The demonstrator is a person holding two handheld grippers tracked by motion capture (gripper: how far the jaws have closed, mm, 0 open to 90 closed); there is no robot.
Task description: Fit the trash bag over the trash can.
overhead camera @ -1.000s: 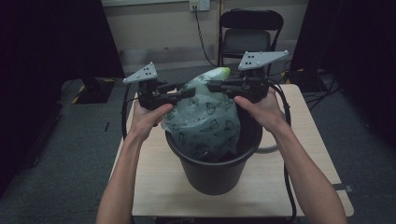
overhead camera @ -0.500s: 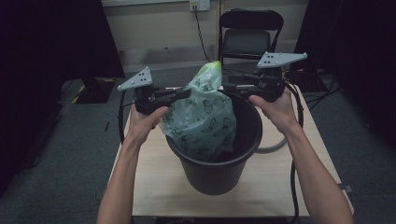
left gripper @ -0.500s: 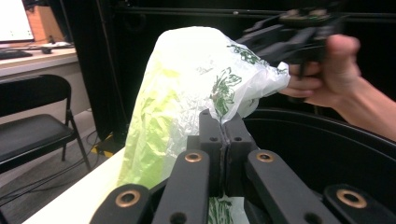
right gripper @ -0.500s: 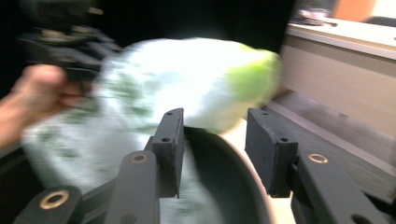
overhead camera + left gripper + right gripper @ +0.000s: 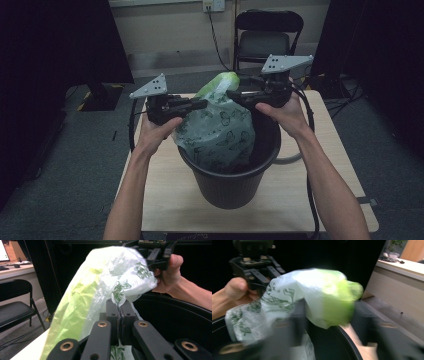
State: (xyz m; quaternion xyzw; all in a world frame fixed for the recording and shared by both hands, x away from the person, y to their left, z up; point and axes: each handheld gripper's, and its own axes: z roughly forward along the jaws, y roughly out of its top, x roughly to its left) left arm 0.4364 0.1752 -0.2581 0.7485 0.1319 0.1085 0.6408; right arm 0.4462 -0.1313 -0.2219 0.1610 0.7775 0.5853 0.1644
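Note:
A green-and-white plastic bag (image 5: 217, 130) printed with butterflies hangs half out of a black bucket (image 5: 230, 192) on the wooden table (image 5: 325, 185). My left gripper (image 5: 202, 104) is at the bag's left side, above the bucket rim. In the left gripper view its jaws (image 5: 119, 313) are shut, pinching a fold of the bag (image 5: 100, 290). My right gripper (image 5: 231, 94) is at the bag's upper right. In the right gripper view its blurred jaws (image 5: 329, 315) stand wide apart with the bag's top (image 5: 317, 295) bulging between them.
A black folding chair (image 5: 265, 40) stands behind the table against the wall. A grey cable loop (image 5: 292, 159) lies on the table right of the bucket. Dark curtains hang on both sides. Bare tabletop lies in front of the bucket and to its right.
Both grippers have risen and moved apart, drawing the bag up and stretching it out of the bucket. The right gripper's jaws now stand apart.

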